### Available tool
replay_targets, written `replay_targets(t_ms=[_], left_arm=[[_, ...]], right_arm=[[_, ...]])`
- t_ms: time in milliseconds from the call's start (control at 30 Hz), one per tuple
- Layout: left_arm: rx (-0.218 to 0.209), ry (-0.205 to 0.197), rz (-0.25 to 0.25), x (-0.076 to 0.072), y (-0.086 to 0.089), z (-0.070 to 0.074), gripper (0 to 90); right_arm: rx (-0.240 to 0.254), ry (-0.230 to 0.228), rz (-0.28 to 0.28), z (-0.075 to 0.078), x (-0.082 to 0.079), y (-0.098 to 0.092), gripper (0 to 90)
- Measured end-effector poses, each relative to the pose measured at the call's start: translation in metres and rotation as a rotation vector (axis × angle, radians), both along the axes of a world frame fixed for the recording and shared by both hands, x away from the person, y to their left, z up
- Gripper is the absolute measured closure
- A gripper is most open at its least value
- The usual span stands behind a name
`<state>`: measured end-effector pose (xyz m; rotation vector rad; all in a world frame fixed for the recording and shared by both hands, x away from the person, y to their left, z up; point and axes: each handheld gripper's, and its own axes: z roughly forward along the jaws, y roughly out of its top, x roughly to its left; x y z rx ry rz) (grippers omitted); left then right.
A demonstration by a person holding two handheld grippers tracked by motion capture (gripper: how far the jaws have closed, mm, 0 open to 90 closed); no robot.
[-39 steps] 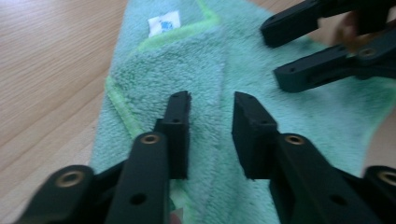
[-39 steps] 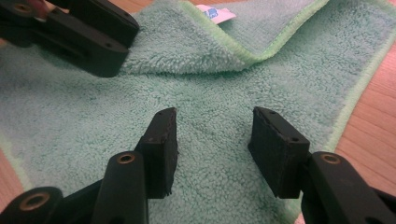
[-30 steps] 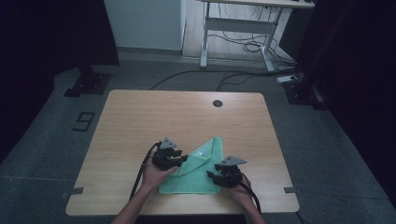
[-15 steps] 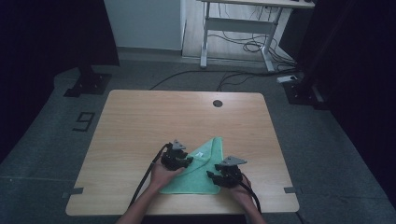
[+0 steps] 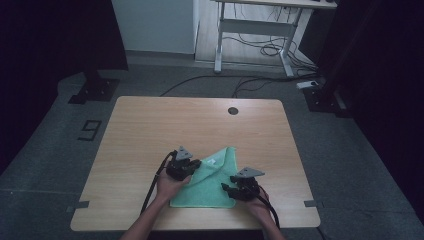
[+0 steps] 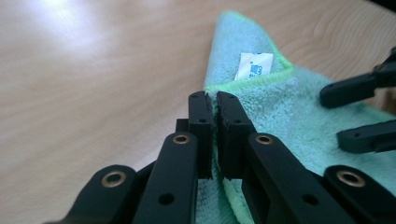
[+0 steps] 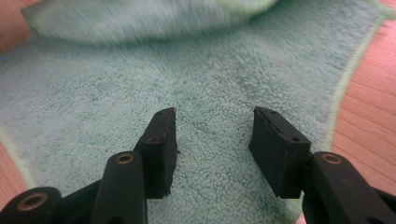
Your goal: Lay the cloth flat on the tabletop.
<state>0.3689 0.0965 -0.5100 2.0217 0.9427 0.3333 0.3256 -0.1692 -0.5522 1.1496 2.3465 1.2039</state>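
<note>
Cloth (image 5: 210,182), green and partly folded, lies at the near middle of the table (image 5: 150,130). The left gripper (image 6: 212,105) has just been closing and now pinches the cloth's left edge, so a lift or fold looks ready. The right gripper (image 7: 212,126) hangs half open over the towelling, holding nothing. A white label (image 6: 253,65) shows beyond; nothing blocks the way.

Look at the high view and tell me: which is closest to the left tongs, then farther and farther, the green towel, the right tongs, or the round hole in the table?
1. Green towel: the left tongs pinch its left edge.
2. Right tongs: across the towel, toward the right front.
3. Round hole: far back on the table, right of the middle.
</note>
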Motion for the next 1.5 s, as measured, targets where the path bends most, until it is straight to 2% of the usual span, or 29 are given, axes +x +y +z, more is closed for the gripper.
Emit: replay_targets(t_ms=[67, 133, 300, 400, 500, 633, 767, 833, 1000, 1067, 1133, 1167, 1367, 1433, 1500], left_arm=[[-0.009, -0.018, 0.003, 0.000, 0.003, 0.006, 85.6], [-0.027, -0.019, -0.004, 0.001, 0.004, 0.010, 85.1], [-0.022, -0.029, 0.013, 0.004, 0.005, 0.010, 84.7], [-0.046, 0.002, 0.039, 0.011, 0.011, 0.006, 85.3], [-0.032, 0.010, 0.053, 0.017, 0.016, 0.002, 86.9], [-0.035, -0.004, 0.072, 0.018, 0.021, 0.004, 87.5], [-0.020, -0.027, 0.087, 0.022, 0.024, 0.010, 87.8], [-0.003, -0.035, 0.092, 0.028, 0.027, 0.013, 87.8], [0.004, -0.033, 0.129, 0.046, 0.037, 0.017, 87.8], [0.005, -0.020, 0.146, 0.053, 0.041, 0.017, 87.8], [0.024, -0.001, 0.157, 0.062, 0.045, 0.014, 87.8], [0.025, 0.003, 0.168, 0.065, 0.046, 0.011, 87.8], [0.081, 0.091, 0.238, 0.084, 0.052, -0.013, 85.6], [0.099, 0.101, 0.259, 0.086, 0.052, -0.018, 81.2], [0.112, 0.101, 0.288, 0.087, 0.054, -0.020, 69.8]], right_arm=[[0.011, 0.007, -0.003, 0.000, 0.000, -0.001, 50.1], [0.013, 0.010, -0.001, 0.000, 0.001, -0.001, 50.2], [0.017, 0.012, 0.000, 0.000, 0.001, -0.002, 50.2], [0.017, 0.012, -0.001, 0.000, 0.001, -0.002, 50.1], [0.016, 0.012, -0.001, 0.000, 0.001, -0.002, 50.1], [0.018, 0.013, 0.000, 0.000, 0.001, -0.002, 50.1], [0.017, 0.012, -0.002, 0.000, 0.001, -0.002, 50.1], [0.014, 0.010, -0.002, 0.000, 0.001, -0.002, 50.1], [0.010, 0.011, 0.002, 0.000, 0.002, -0.002, 50.1], [0.010, 0.015, 0.007, 0.001, 0.003, -0.002, 50.1], [0.013, 0.017, 0.009, 0.001, 0.003, -0.003, 50.1], [0.013, 0.018, 0.009, 0.001, 0.004, -0.003, 50.1], [0.001, 0.017, -0.025, 0.001, 0.016, -0.004, 50.1], [0.000, 0.018, -0.034, 0.002, 0.020, -0.004, 50.1], [-0.006, 0.018, -0.038, 0.002, 0.021, -0.004, 49.5]])
